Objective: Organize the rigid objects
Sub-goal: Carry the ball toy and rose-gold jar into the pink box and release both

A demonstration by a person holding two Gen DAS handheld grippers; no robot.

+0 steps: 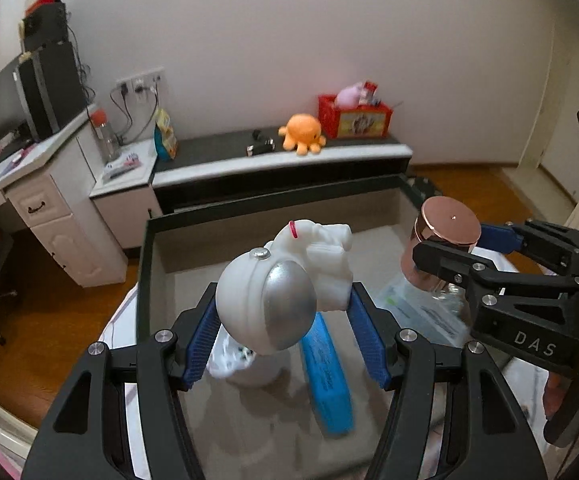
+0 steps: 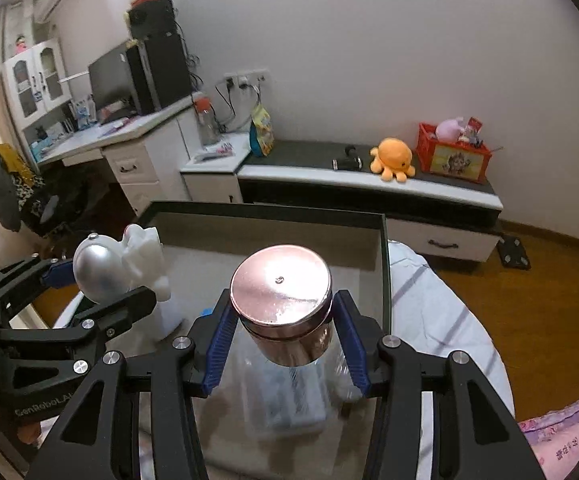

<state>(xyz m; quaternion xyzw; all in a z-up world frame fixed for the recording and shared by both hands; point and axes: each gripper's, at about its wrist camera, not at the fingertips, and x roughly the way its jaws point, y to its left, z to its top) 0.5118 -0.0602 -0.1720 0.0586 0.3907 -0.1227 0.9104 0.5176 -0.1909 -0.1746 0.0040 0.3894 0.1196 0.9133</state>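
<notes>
two grippers are in view, each closed on an item above a dark-rimmed tray. in the left wrist view, lower centre, the left gripper (image 1: 285, 328) has its blue pads (image 1: 203, 344) pressed against a white astronaut figurine (image 1: 277, 300) with a silver visor; the figurine is lifted clear of the tray floor. beneath it, lower centre, a blue rectangular case (image 1: 325, 376) and a white object, too blurred to identify, lie on the tray floor. at the right of that frame, the right gripper (image 1: 445, 256) clamps a clear glass jar with a copper lid (image 1: 447, 222). in the right wrist view, centre, the right gripper (image 2: 283, 340) grips the same jar (image 2: 283, 292) just below the lid, jaws partly closed around it; a clear plastic box (image 2: 289, 400) lies under it in the tray (image 2: 385, 264). the left gripper (image 2: 101, 280) with the figurine (image 2: 117, 264) sits at the left of that frame. farther back, upper right, an orange octopus plush (image 2: 393, 158) sits beside a red crate (image 2: 453, 158) on a low cabinet (image 2: 369, 184). a desk with a monitor (image 2: 109, 72) stands at upper left.
</notes>
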